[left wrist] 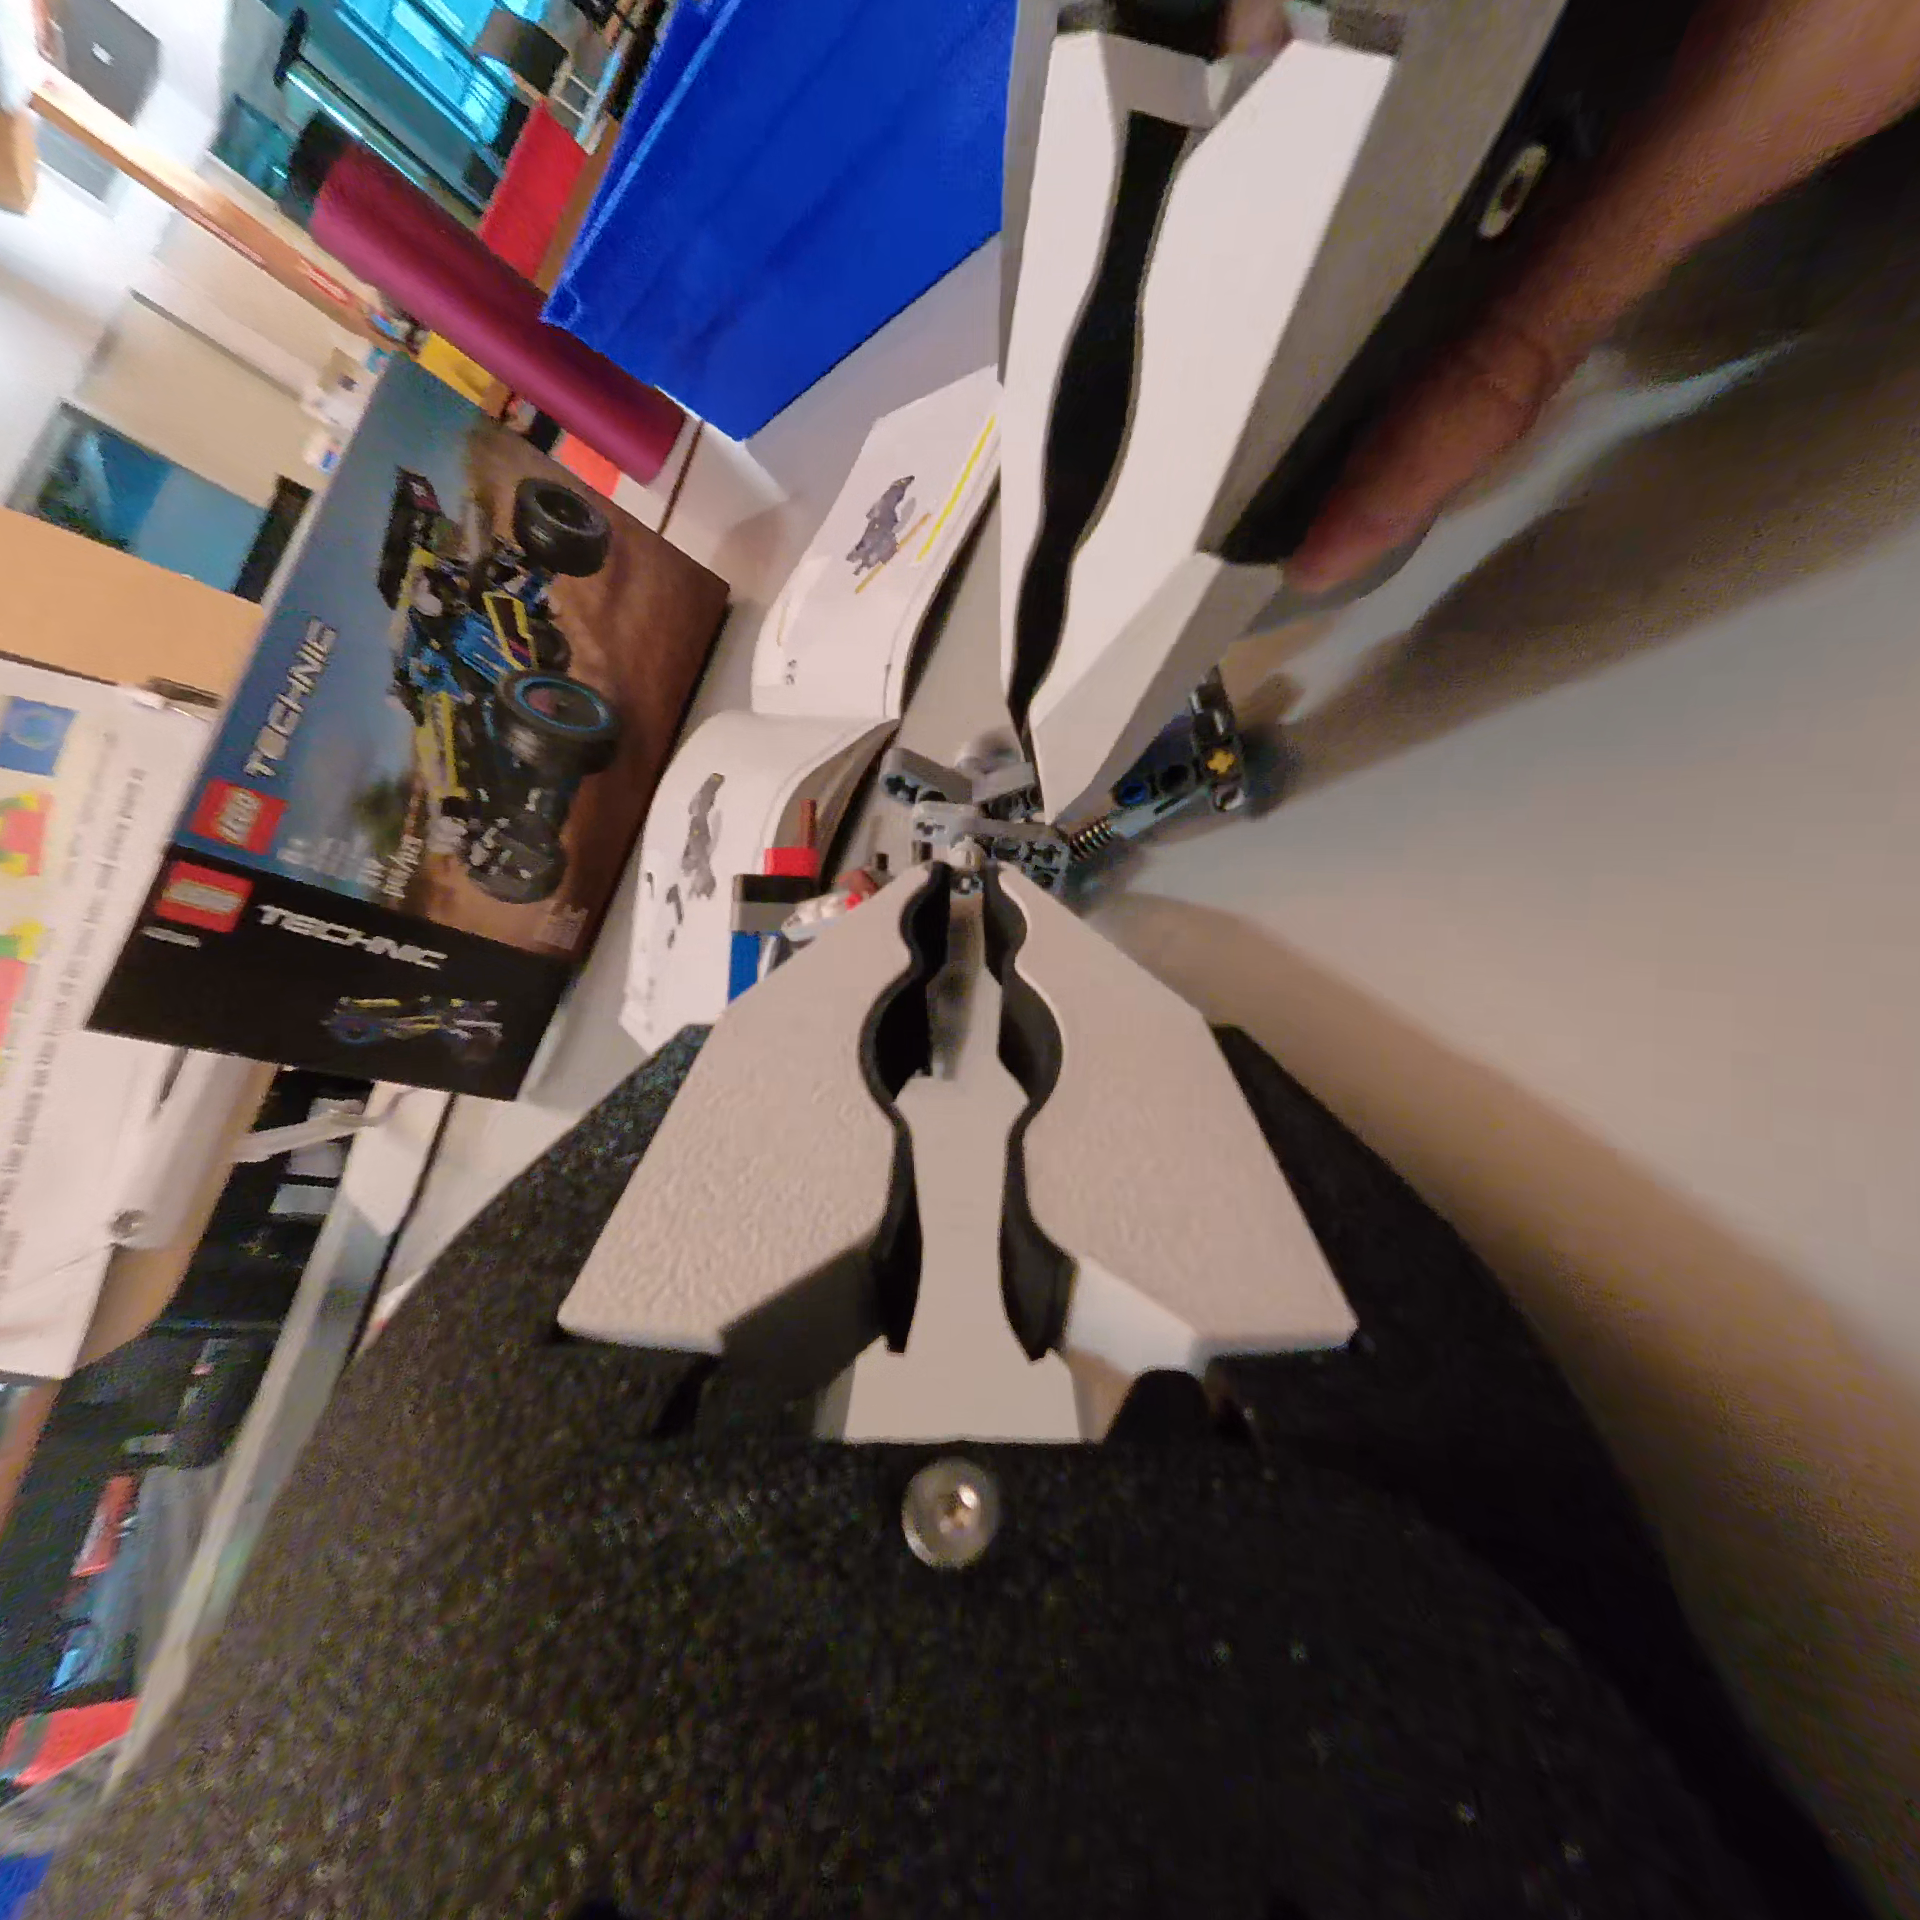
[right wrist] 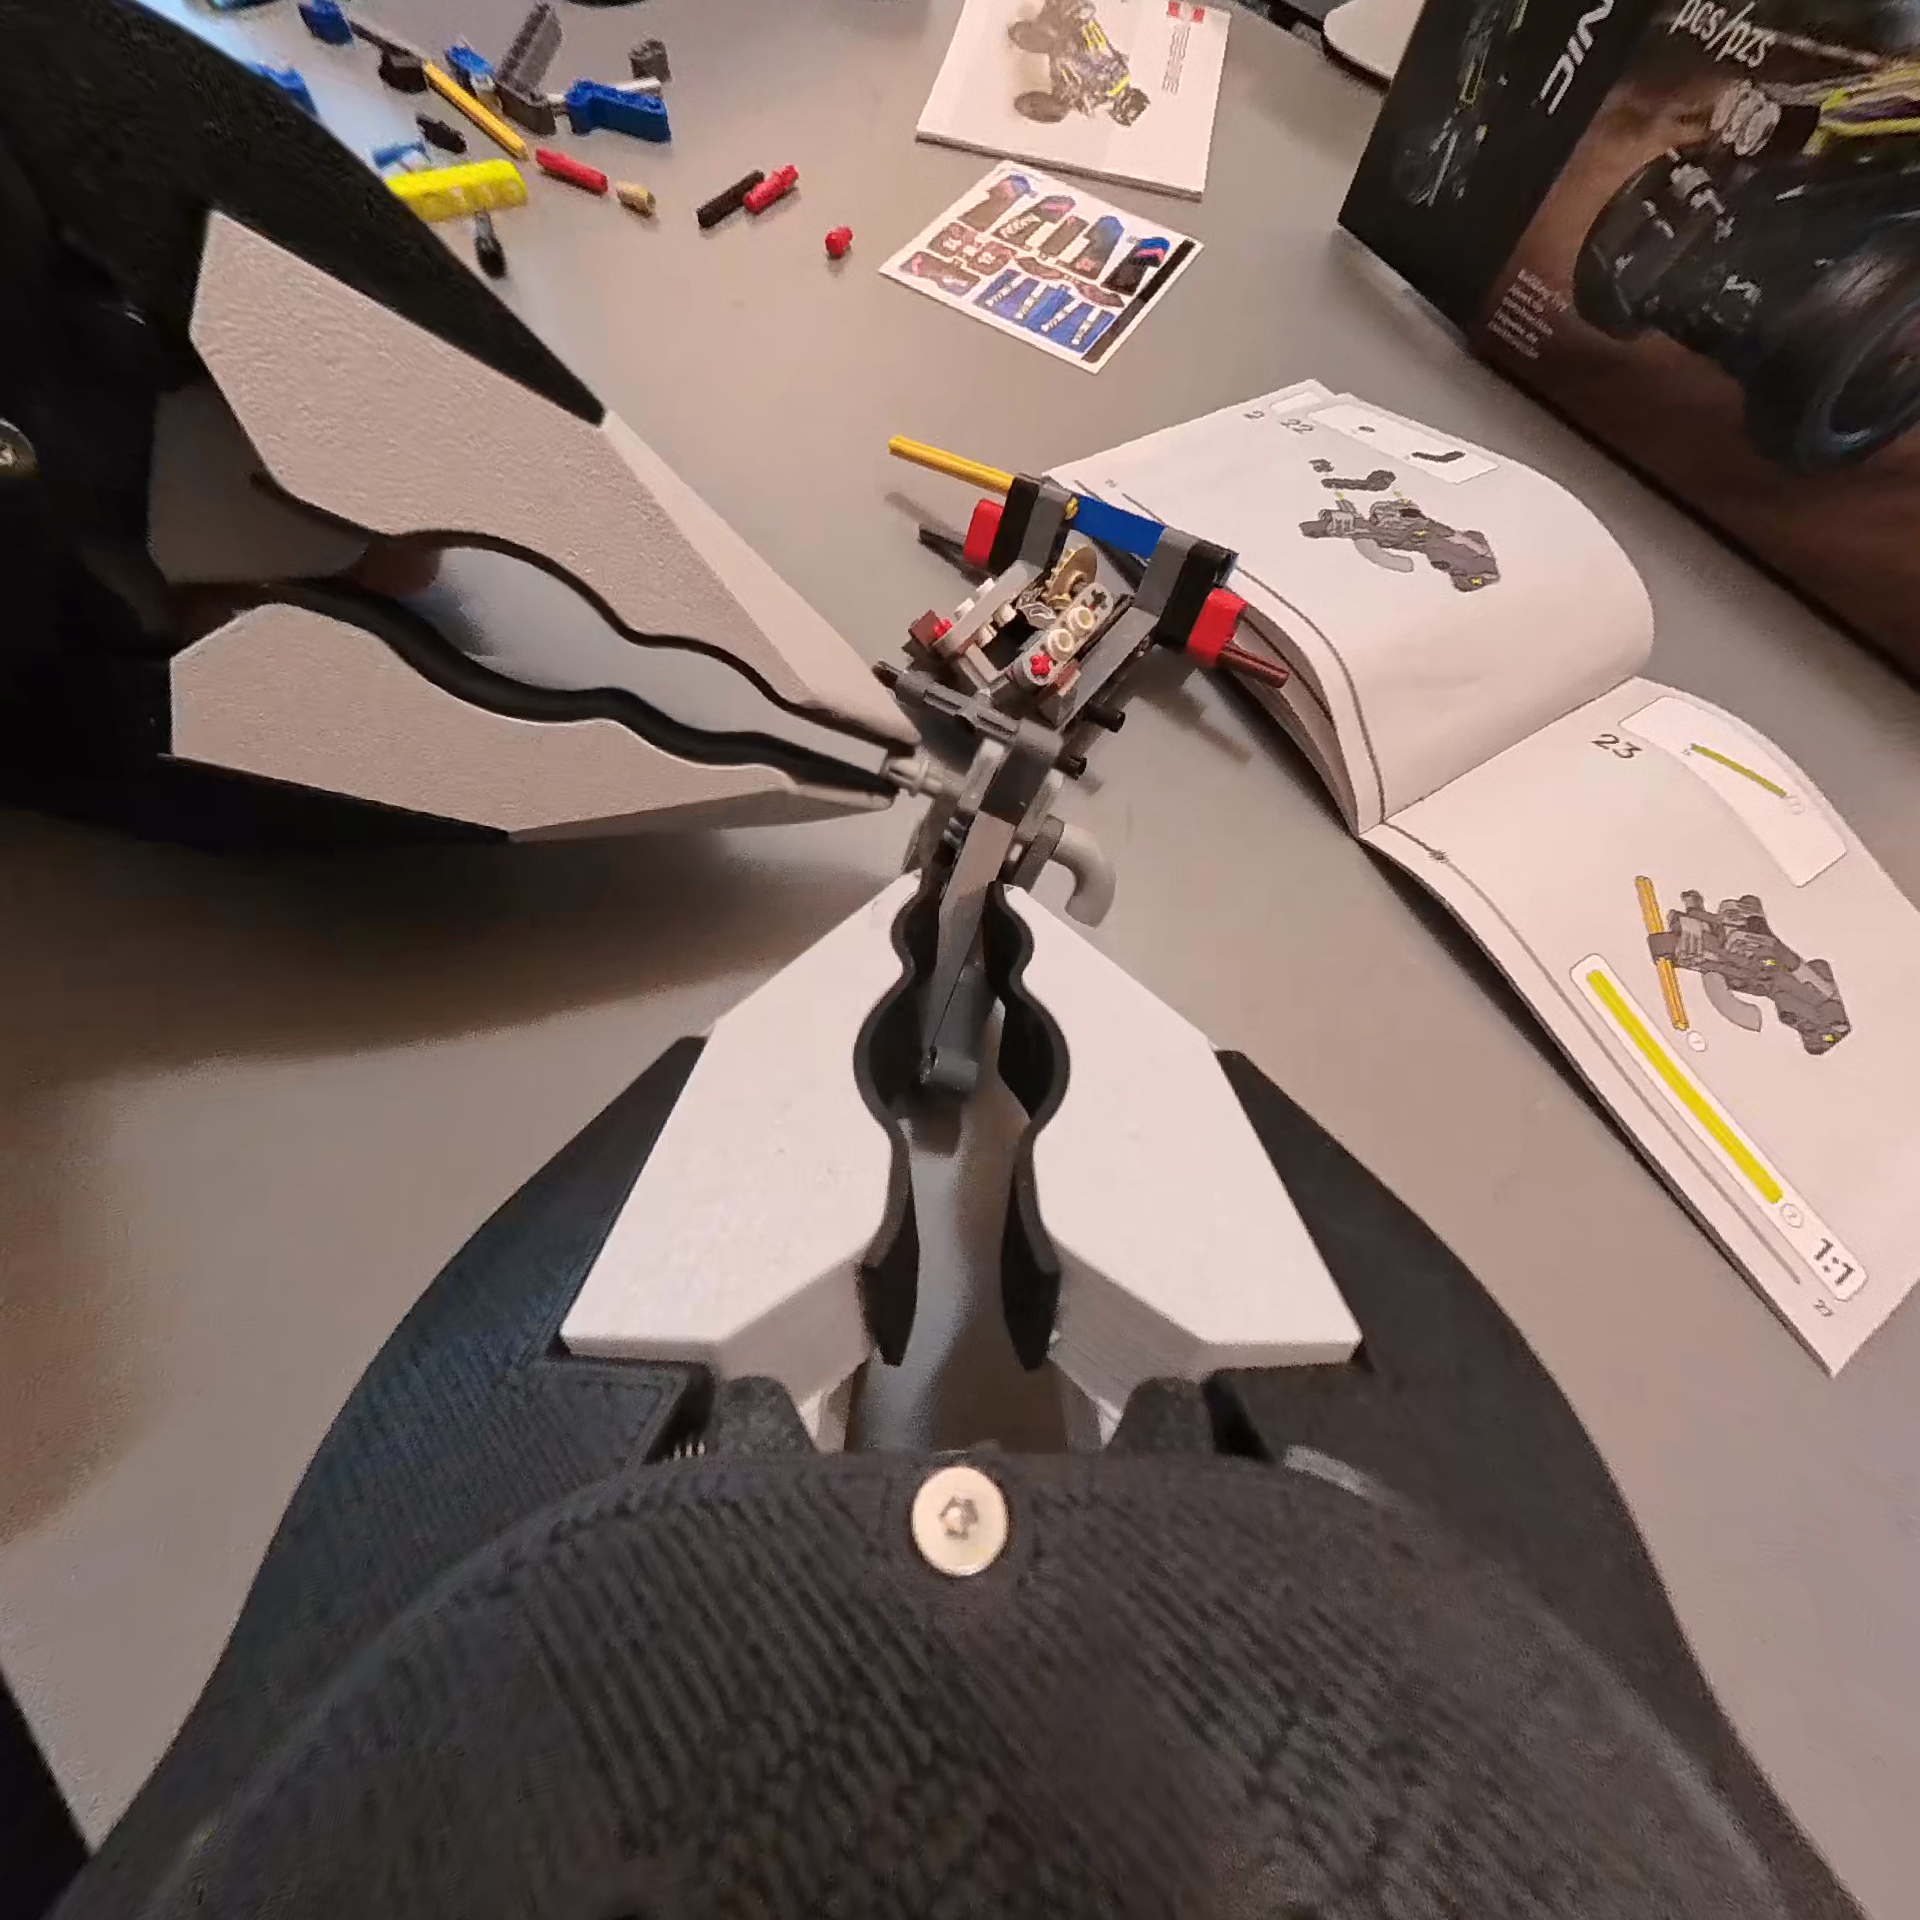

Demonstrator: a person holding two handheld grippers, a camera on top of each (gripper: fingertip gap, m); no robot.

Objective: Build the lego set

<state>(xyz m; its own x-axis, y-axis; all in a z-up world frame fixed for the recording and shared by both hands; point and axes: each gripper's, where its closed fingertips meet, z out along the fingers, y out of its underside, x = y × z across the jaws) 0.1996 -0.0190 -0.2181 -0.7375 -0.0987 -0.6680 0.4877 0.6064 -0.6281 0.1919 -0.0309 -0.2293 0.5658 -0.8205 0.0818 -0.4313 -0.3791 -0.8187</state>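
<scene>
Both grippers clamp the half-built lego chassis (right wrist: 1049, 644) above the grey table (right wrist: 312, 1039)

The right gripper (right wrist: 961, 914) grasps a dark grey beam, the chassis stretching toward 1 o'clock from its tips. The left gripper (right wrist: 894, 764) comes in from 9 o'clock, level and crosswise, pinched on a small light-grey pin at the near end. The open instruction booklet (right wrist: 1558, 831) lies at 3 o'clock, loose pieces (right wrist: 540, 135) at 11 o'clock
</scene>
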